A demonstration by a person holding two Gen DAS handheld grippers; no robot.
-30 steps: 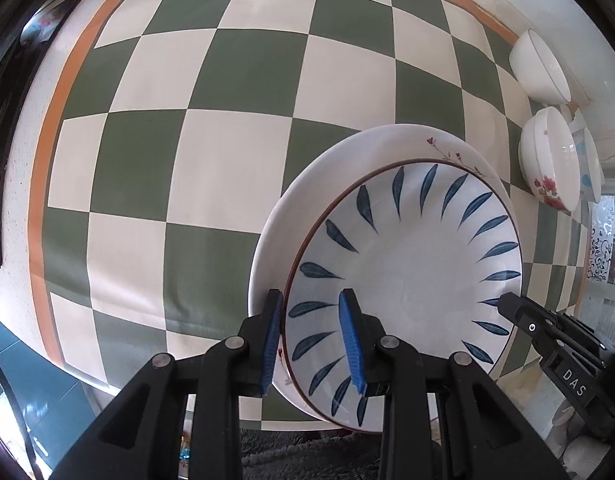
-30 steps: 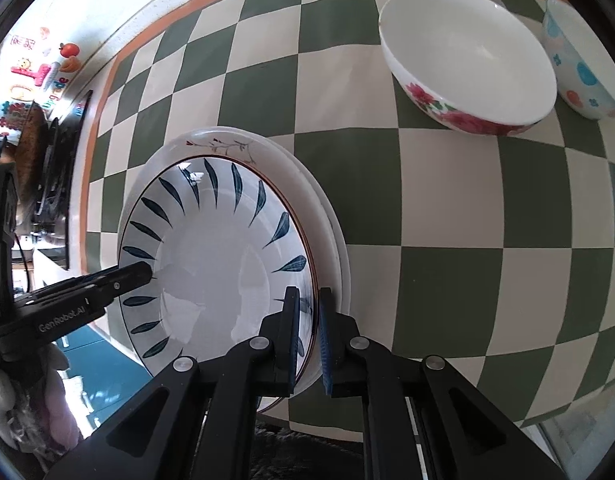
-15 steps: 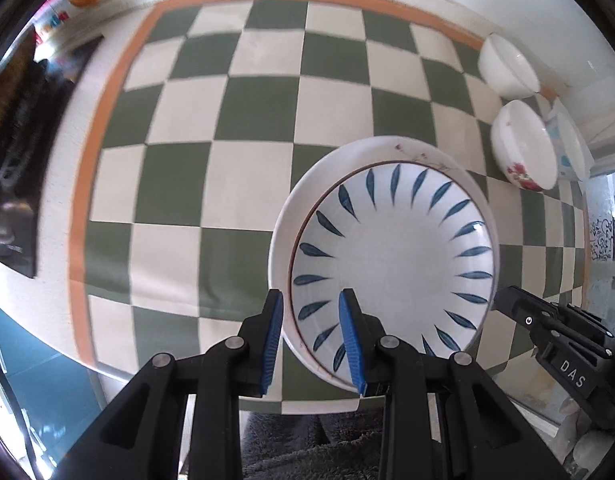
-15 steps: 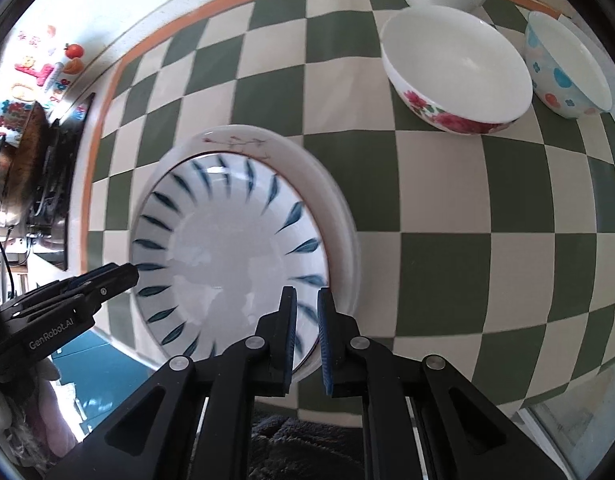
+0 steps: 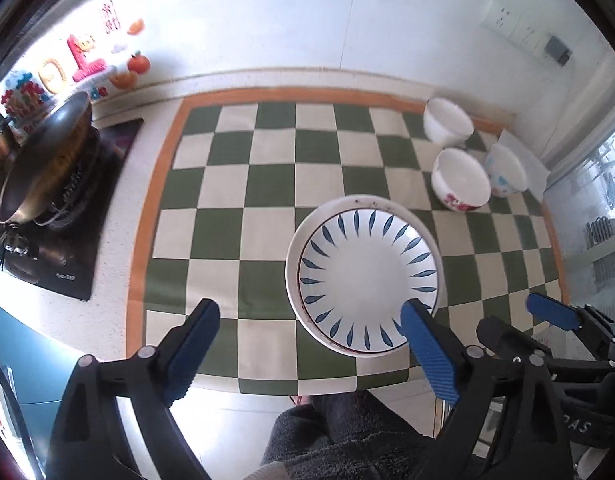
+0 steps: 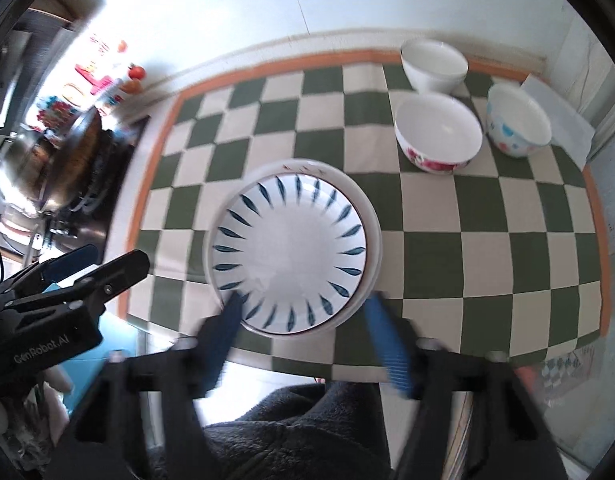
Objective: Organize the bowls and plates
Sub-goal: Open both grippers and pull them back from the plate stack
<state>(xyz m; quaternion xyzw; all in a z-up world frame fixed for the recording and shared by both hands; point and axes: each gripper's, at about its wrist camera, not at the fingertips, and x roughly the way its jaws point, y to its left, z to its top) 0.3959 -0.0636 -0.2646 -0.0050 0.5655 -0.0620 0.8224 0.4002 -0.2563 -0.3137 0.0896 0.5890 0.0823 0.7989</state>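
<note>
A plate with blue leaf marks point(image 5: 367, 276) lies stacked on a larger white plate point(image 5: 293, 252) on the green checked cloth point(image 5: 267, 184); the stack also shows in the right wrist view point(image 6: 291, 248). Three bowls stand at the back right: a plain white one point(image 6: 433, 64), a red-flowered one point(image 6: 439, 134) and a blue-dotted one point(image 6: 519, 124). My left gripper point(image 5: 307, 344) is open and empty, drawn back above the near table edge. My right gripper point(image 6: 307, 336) is open and empty, just in front of the stack.
A wok point(image 5: 43, 160) sits on a black cooktop point(image 5: 79, 232) at the left. The wall runs behind the cloth, with a socket point(image 5: 503, 20) at the upper right. The near table edge point(image 5: 307, 390) lies just below the grippers.
Both grippers have opened wide, let go of the plate rims and pulled back and up from the stack. The plates stay where they were on the cloth.
</note>
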